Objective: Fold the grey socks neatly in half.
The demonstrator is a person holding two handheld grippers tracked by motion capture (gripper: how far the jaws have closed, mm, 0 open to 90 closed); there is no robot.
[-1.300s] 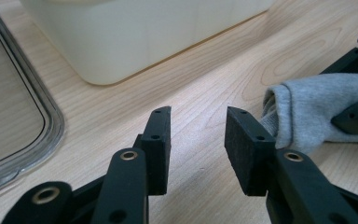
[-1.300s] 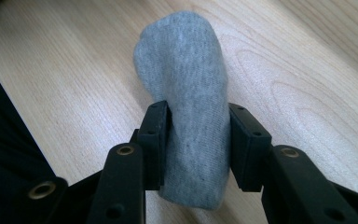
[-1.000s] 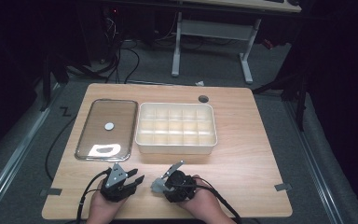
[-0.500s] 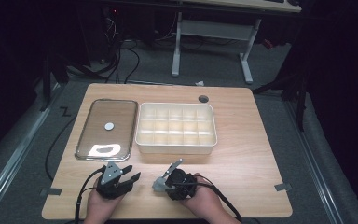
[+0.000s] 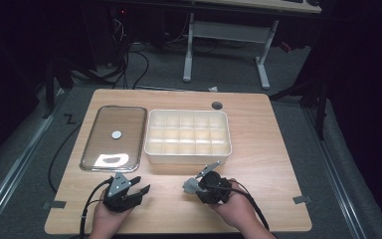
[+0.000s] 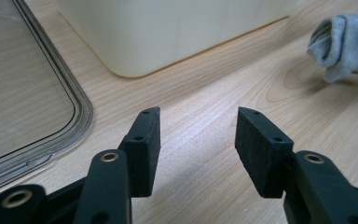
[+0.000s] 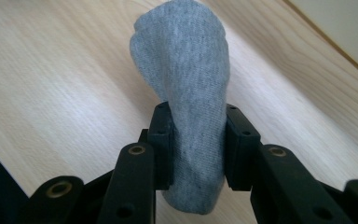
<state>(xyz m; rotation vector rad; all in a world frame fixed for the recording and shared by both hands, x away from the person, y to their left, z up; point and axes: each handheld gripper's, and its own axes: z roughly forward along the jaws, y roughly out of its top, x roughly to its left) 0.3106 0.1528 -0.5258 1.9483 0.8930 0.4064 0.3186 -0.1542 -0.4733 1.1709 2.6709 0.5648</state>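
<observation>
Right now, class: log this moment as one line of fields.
left gripper: open, empty, jaws just opening | right gripper: shut on sock | box: empty compartments | lid: flat beside box

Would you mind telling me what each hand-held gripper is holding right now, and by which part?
The right hand-held gripper clamps a rolled grey sock across its lower middle. The left hand-held gripper, whose jaws have just been opening, holds nothing.

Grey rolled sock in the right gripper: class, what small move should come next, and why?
Probably carry the grey rolled sock forward over the divided white bin. The right gripper is shut on it just short of the bin's near wall, the compartments look empty, and the left gripper has just opened with nothing between its jaws.
</observation>
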